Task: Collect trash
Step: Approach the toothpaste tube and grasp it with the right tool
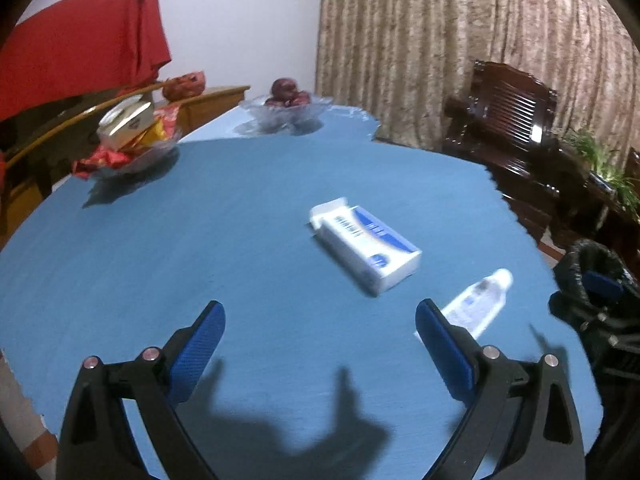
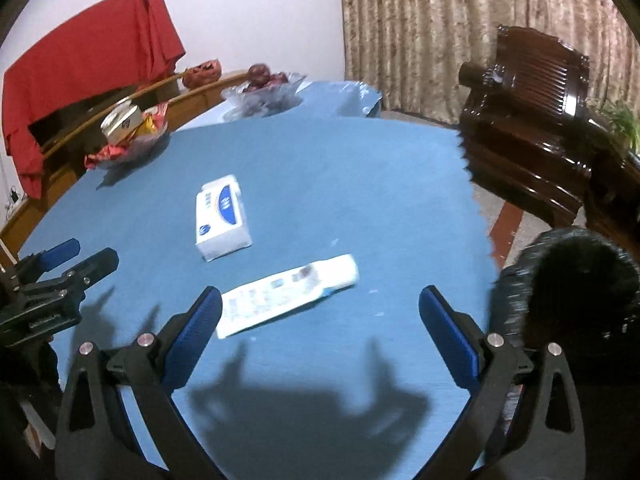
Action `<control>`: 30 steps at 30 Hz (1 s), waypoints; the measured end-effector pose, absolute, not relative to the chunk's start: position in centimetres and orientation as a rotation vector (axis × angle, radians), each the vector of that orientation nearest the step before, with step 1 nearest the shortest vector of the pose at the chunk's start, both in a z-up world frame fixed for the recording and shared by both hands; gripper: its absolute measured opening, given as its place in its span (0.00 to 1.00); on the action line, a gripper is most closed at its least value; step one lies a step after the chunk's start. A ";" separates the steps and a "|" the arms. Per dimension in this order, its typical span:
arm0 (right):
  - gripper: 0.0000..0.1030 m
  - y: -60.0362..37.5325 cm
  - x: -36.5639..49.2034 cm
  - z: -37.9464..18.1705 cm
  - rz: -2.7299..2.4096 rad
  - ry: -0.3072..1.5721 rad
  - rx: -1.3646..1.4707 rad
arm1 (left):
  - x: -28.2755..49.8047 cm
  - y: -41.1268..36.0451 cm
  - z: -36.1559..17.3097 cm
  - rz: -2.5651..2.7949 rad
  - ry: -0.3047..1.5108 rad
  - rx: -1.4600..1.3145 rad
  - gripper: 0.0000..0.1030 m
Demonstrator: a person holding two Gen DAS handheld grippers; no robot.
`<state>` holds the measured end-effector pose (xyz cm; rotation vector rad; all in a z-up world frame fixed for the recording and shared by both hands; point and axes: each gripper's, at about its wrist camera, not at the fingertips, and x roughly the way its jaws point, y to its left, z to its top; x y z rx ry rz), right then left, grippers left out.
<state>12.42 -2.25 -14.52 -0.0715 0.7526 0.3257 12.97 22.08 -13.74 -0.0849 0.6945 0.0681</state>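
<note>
A white and blue carton [image 1: 366, 250] [image 2: 222, 216] lies flat on the blue table [image 1: 200, 240] [image 2: 360, 200]. A white squeeze tube [image 1: 478, 304] [image 2: 288, 296] lies nearer the right edge. My left gripper [image 1: 319, 308] is open above bare table, short of the carton and to its left. It also shows at the left edge of the right wrist view [image 2: 94, 251]. My right gripper [image 2: 320, 296] is open with nothing between its fingers. The tube lies just ahead of it, its flat end beside the left finger. A bin lined with a black bag [image 2: 568, 280] [image 1: 588, 256] stands off the table's right edge.
At the far left a glass bowl of snack packets [image 1: 132, 144] [image 2: 128, 132] sits on the table, and a glass bowl of dark red fruit [image 1: 286, 108] [image 2: 264, 88] at the back. A dark wooden chair [image 1: 508, 120] [image 2: 528, 128] stands right, before a curtain. A red cloth [image 1: 80, 48] hangs left.
</note>
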 end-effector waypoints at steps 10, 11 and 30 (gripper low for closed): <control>0.93 4.6 14.1 -18.1 0.261 0.805 -0.119 | 13.7 25.3 -16.4 0.076 0.741 -0.110 0.91; 0.93 5.0 14.3 -18.5 0.258 0.811 -0.125 | 13.9 25.4 -16.5 0.075 0.746 -0.116 0.91; 0.93 8.1 17.2 -21.7 0.107 0.905 -0.178 | 14.9 27.9 -18.2 0.091 0.776 -0.132 0.91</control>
